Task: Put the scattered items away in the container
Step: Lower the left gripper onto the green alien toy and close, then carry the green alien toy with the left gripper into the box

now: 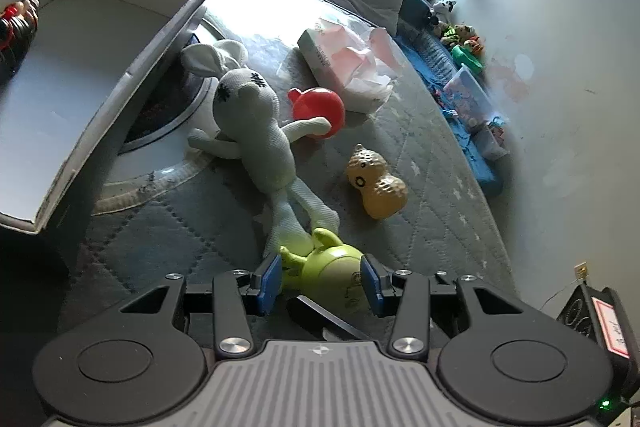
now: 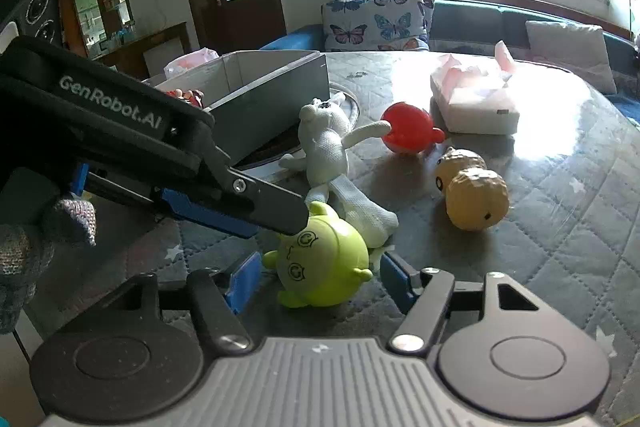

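We are bracketing the green toy (image 1: 332, 273) with our left gripper (image 1: 322, 283), jaws spread wide, gripping nothing; our right gripper (image 2: 316, 281) is gaping around it too; the box (image 1: 132, 75) is sitting nearby.

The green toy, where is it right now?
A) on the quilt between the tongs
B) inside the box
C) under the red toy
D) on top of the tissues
A: the green toy sits on the quilt between the open left tongs, outside the box and apart from the red toy.
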Available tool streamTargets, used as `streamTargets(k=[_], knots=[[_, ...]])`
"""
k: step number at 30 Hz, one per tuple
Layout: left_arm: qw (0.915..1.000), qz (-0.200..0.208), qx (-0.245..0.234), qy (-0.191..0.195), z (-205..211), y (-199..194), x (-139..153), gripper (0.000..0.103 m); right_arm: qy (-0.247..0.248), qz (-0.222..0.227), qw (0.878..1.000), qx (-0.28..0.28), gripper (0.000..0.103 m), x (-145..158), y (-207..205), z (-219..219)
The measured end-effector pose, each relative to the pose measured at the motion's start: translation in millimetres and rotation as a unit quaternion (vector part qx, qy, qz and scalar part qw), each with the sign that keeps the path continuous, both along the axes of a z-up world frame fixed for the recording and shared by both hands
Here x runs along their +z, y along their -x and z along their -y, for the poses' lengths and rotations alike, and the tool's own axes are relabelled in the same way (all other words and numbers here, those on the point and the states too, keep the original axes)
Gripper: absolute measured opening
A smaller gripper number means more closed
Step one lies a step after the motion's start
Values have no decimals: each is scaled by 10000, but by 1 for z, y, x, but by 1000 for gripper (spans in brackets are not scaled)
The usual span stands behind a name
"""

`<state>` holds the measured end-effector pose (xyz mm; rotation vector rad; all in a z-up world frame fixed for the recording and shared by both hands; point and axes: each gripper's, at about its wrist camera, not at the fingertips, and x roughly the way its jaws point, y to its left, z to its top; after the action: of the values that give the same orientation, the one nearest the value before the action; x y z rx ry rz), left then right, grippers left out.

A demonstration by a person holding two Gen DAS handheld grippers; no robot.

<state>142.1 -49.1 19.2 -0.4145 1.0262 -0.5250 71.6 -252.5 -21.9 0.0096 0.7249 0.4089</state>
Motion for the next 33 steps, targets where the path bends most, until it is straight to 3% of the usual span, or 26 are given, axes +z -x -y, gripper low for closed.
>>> streamTargets(k=[4,15,17,22,33], knots=[[10000,-54,24,10,2,-2,-3,46,-65,-35,10000,11,59,-1,1,0],[9998,-137,59,118,0,-4,-9,46,-300,-101,9995,-8,56,-1,-1,1],[9999,-103,27,101,0,-3,-9,46,-313,-95,9994,-62,49,-1,0,2],[9999,-86,-30,138,-1,1,-6,43,-416,-151,9990,-45,49,1,0,2],[9976,582,309,225,-37,5,42,43,-393,381,9982,260,49,38,-8,-26]])
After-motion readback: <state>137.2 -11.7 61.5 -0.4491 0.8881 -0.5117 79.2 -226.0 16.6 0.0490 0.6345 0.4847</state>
